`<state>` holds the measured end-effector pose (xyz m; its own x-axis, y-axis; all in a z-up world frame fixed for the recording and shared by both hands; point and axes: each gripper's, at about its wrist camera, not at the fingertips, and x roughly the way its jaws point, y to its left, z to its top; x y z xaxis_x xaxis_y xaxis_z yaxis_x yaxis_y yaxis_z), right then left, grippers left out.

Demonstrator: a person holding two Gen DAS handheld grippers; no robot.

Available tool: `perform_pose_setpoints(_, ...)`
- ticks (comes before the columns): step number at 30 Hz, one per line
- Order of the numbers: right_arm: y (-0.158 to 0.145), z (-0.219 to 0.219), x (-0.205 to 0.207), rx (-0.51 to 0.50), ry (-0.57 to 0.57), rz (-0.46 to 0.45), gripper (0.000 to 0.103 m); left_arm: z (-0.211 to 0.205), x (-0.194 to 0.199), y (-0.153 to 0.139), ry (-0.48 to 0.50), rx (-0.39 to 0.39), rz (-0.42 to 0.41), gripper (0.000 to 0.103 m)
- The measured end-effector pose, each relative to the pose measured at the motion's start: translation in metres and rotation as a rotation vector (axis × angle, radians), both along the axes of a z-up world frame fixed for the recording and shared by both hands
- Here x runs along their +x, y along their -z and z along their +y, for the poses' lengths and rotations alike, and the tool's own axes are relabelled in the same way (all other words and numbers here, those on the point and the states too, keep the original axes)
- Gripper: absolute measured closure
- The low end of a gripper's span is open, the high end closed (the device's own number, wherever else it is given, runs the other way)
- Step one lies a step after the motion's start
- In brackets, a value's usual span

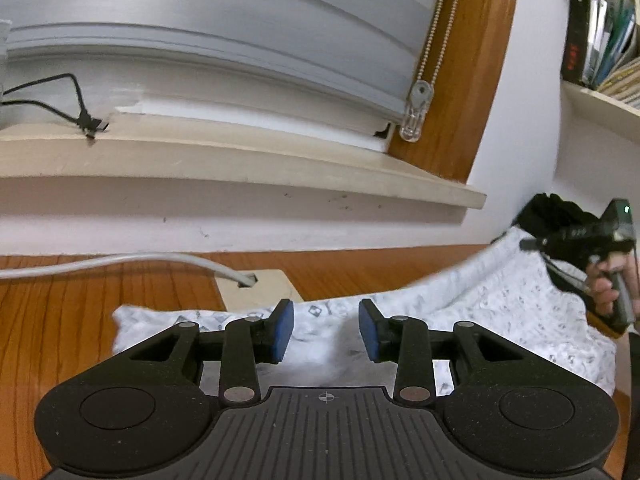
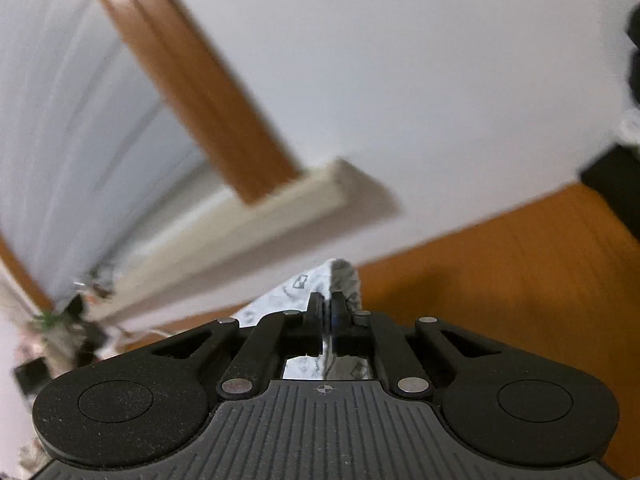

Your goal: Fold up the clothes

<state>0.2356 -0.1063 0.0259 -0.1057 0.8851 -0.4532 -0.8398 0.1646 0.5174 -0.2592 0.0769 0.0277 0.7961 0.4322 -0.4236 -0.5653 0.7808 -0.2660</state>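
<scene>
While pinching the patterned garment (image 2: 344, 276): right hand-held gripper (image 2: 327, 312); left hand-held gripper (image 1: 326, 330) agape, empty.

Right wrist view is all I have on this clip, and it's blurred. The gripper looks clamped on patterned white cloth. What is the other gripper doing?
Observer: The left gripper stands open over the white patterned garment, with nothing pinched between its blue pads.
Operator: Where does the garment lie?
Observer: Mostly spread on the wooden table, with one edge lifted toward the right gripper.
Operator: Can you see who holds that gripper?
Observer: Only a hand around its grip, at the picture's right edge.
Operator: Anything else on the table?
Observer: A grey cable running into a pale block.
</scene>
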Motion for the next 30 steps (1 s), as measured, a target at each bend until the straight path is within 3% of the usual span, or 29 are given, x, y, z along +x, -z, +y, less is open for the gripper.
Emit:
perform_pose_setpoints(3,0.009,0.006,-0.006,-0.075,-0.001,-0.021,0.088,0.003,0.0,0.001,-0.013,-0.018,0.007,0.064)
perform_pose_setpoints(5,0.011,0.006,-0.009,-0.087,-0.005,-0.032,0.065,0.003,-0.002,0.0,-0.017,-0.023,0.001,0.064)
perform_pose_setpoints(6,0.011,0.004,-0.009,-0.083,-0.022,-0.027,0.061,0.003,-0.003,0.0,-0.015,-0.017,-0.001,0.064)
perform_pose_setpoints(9,0.014,-0.001,-0.013,-0.107,-0.075,-0.037,0.059,0.009,-0.005,-0.006,0.001,0.007,0.064,0.054)
perform_pose_setpoints(11,0.016,-0.001,-0.018,-0.134,-0.102,-0.055,0.059,0.014,-0.005,-0.01,0.015,0.021,0.12,0.054)
perform_pose_setpoints(17,0.022,0.007,-0.021,-0.158,-0.117,-0.083,0.062,0.024,0.002,-0.007,0.183,0.013,0.273,0.054)
perform_pose_setpoints(18,0.021,0.006,-0.022,-0.147,-0.115,-0.1,0.069,0.024,0.001,-0.005,0.186,0.023,0.293,0.051)
perform_pose_setpoints(19,0.019,0.005,-0.024,-0.13,-0.11,-0.122,0.09,0.023,0.001,-0.003,0.188,0.031,0.31,0.05)
perform_pose_setpoints(24,0.009,-0.003,-0.023,-0.045,-0.088,-0.152,0.096,0.016,-0.005,0.001,0.198,0.065,0.311,0.052)
perform_pose_setpoints(26,0.01,-0.001,-0.025,-0.057,-0.094,-0.17,0.096,0.014,-0.007,0.002,0.208,0.072,0.31,0.061)
perform_pose_setpoints(28,0.009,-0.001,-0.029,-0.052,-0.093,-0.198,0.096,0.015,-0.009,0.0,0.203,0.077,0.296,0.099)
perform_pose_setpoints(30,0.006,-0.004,-0.03,-0.02,-0.077,-0.217,0.097,0.015,-0.016,-0.006,0.18,0.099,0.245,0.1)
